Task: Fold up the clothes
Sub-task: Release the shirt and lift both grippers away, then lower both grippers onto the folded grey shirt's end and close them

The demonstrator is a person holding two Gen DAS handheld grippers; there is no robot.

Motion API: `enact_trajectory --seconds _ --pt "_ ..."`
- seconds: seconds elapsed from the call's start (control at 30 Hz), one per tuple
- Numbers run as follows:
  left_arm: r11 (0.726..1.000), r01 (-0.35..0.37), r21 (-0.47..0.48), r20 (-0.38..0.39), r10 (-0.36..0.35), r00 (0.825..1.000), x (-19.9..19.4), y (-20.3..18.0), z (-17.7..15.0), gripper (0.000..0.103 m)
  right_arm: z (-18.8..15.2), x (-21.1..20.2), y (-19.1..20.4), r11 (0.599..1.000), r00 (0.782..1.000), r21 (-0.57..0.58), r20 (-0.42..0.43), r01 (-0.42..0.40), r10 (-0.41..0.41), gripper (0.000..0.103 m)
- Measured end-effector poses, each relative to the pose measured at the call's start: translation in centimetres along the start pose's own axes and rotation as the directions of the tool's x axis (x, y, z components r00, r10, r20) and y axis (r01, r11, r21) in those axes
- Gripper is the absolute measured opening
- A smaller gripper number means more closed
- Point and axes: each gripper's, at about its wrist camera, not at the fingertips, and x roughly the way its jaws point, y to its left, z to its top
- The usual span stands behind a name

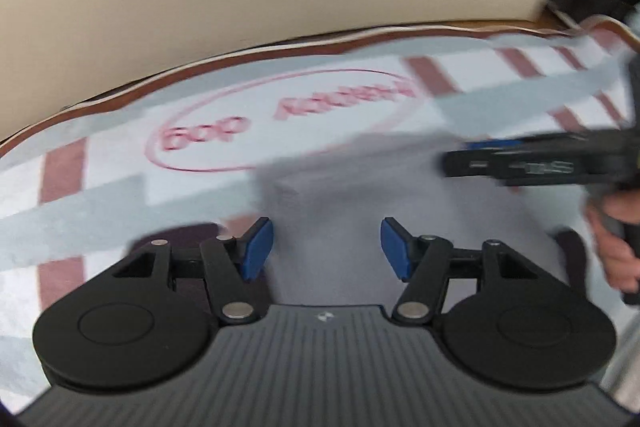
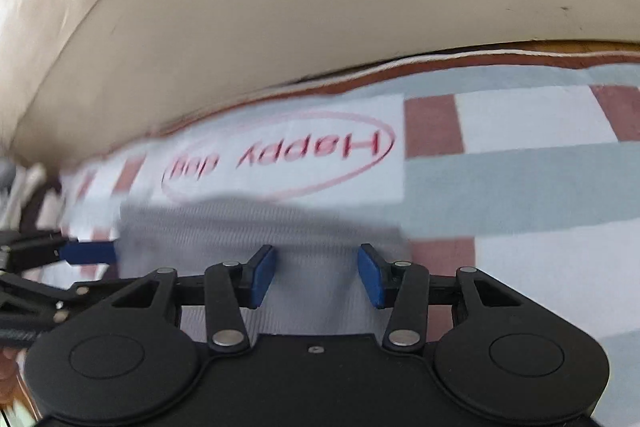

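left tongs [image 1: 327,247]: released, pads clear of cloth | right tongs [image 2: 317,275]: released too, nothing gripped | grey garment [image 2: 304,227]: lying flat on checked blanket [image 2: 520,179] (red "Happy day" oval), just under both tongs | beige cushion [image 2: 320,7] behind

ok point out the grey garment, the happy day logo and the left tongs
grey garment [image 2: 256,227]: right wrist view, its upper part
happy day logo [image 2: 280,151]: right wrist view, the lettering
left tongs [image 1: 327,249]: left wrist view, midway between the blue pads
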Motion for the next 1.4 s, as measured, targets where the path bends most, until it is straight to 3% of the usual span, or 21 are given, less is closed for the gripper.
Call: enact_trajectory --seconds 0.1,0.17,0.23,0.3,0.5,0.6,0.73,0.87,1.03,1.1,1.17,1.23,1.3,1.33,1.4 --pt "0.999 0.015 -0.035 -0.012 -0.015 1.0 1.2 1.4 -0.3 0.062 -0.4 1.1 1.5 0.999 0.998 -0.044 0.055 0.031 -0.029 0.048" --pt "1.0 -0.012 -0.018 0.001 0.012 1.0 1.2 1.1 -0.6 0.068 -0.9 1.5 2.6 0.99 0.995 -0.121 0.076 0.075 -0.067 0.048" --pt "0.998 -0.063 -0.02 0.003 0.063 0.998 1.4 1.1 -0.5 0.082 -1.2 2.0 3.1 0.975 0.991 -0.183 0.082 0.123 -0.11 0.048" --pt "0.995 -0.081 -0.059 0.007 0.081 0.997 1.3 1.4 -0.1 0.082 -1.0 2.1 3.1 0.969 0.988 -0.201 0.082 0.143 -0.129 0.048" --pt "0.987 -0.147 -0.064 0.049 0.15 0.987 1.4 1.2 1.2 0.079 -1.1 -2.0 -0.1 0.999 0.997 0.013 0.055 0.046 -0.047 0.052" --pt "0.986 -0.132 -0.1 0.033 0.136 0.99 2.2 1.7 1.0 0.08 -3.2 -4.7 0.0 1.0 0.999 0.003 -0.027 -0.025 0.025 0.053" --pt "0.983 -0.098 -0.152 0.029 0.104 0.994 2.8 2.6 0.7 0.081 -7.1 -5.6 1.3 0.993 0.985 -0.114 -0.172 -0.006 -0.013 0.057" --pt "0.985 -0.105 -0.139 0.018 0.108 0.994 2.9 2.7 1.0 0.081 -9.7 -5.9 2.4 0.979 0.946 -0.201 -0.322 -0.021 -0.046 0.057" --pt "0.975 -0.212 -0.06 0.052 0.215 0.975 0.3 1.6 1.6 0.08 -9.5 -6.8 3.2 0.97 0.888 -0.242 -0.45 -0.025 -0.089 0.056" --pt "0.978 -0.186 -0.092 0.089 0.194 0.977 -1.8 1.6 1.4 0.08 -8.7 -8.3 2.7 0.981 0.905 -0.186 -0.425 -0.05 -0.035 0.056" --pt "0.988 -0.075 -0.137 0.128 0.093 0.987 -3.7 2.1 0.6 0.08 -7.4 -9.7 1.3 0.99 0.938 -0.071 -0.334 -0.123 0.092 0.06" --pt "0.984 0.045 -0.174 0.158 -0.017 0.987 -5.3 2.5 -0.1 0.082 -6.2 -8.9 -0.8 0.982 0.959 0.071 -0.215 -0.175 0.186 0.067" --pt "0.971 0.135 -0.197 0.128 -0.111 0.986 -4.9 3.1 -0.5 0.082 -5.3 -6.3 -3.0 0.964 0.977 0.239 -0.148 -0.115 0.153 0.067" --pt "0.97 0.138 -0.198 0.104 -0.119 0.987 -4.5 3.1 -0.7 0.082 -5.2 -5.3 -3.7 0.955 0.986 0.294 -0.145 -0.037 0.083 0.067" --pt "0.979 0.104 -0.172 0.048 -0.097 0.994 -3.4 2.8 -1.3 0.082 -5.3 -5.1 -3.7 0.958 0.993 0.285 -0.114 0.031 0.002 0.067"
